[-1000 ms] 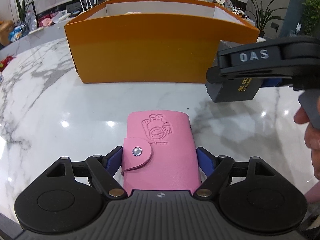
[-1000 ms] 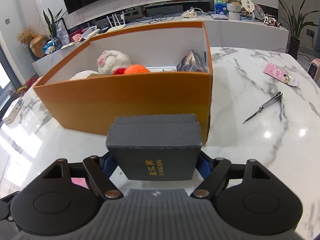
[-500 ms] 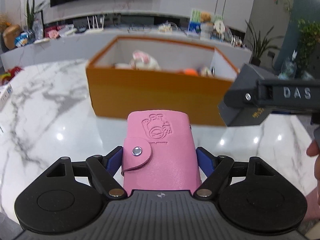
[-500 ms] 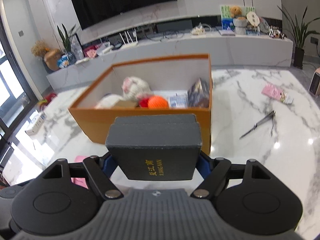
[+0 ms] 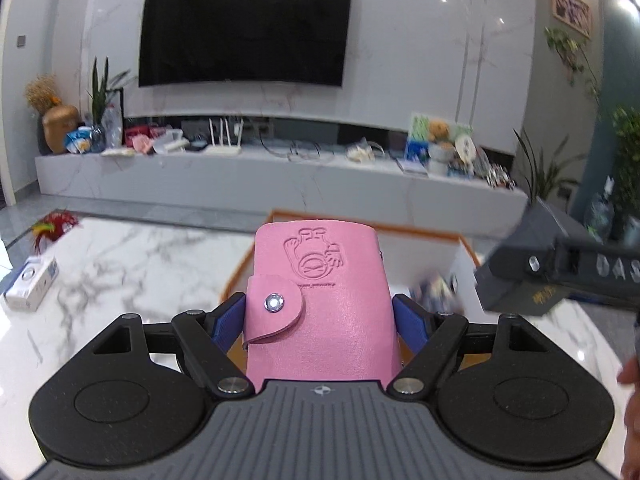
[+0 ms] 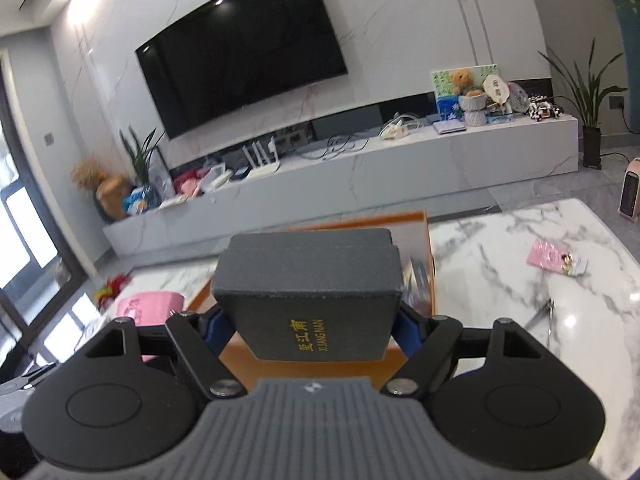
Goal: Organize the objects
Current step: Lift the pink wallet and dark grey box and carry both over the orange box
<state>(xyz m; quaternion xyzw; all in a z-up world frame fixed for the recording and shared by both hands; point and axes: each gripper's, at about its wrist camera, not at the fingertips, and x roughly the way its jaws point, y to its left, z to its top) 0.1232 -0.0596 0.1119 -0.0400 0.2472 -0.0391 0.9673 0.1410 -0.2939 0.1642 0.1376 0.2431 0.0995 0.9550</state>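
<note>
- My left tongs (image 5: pixel 319 322) clamp the pink card wallet (image 5: pixel 320 300), raised above the near edge of the orange box (image 5: pixel 424 232)
- My right tongs (image 6: pixel 313 326) grip the grey case (image 6: pixel 310 300) over the box's right end on the marble table (image 6: pixel 500 280)

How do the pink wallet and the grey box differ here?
The wallet is pink, soft-looking, with a snap flap and an embossed figure; the box is dark grey, rigid, with gold lettering. The wallet sits in the left claw, the box in the right claw. Both are clamped and lifted near the orange bin.
</note>
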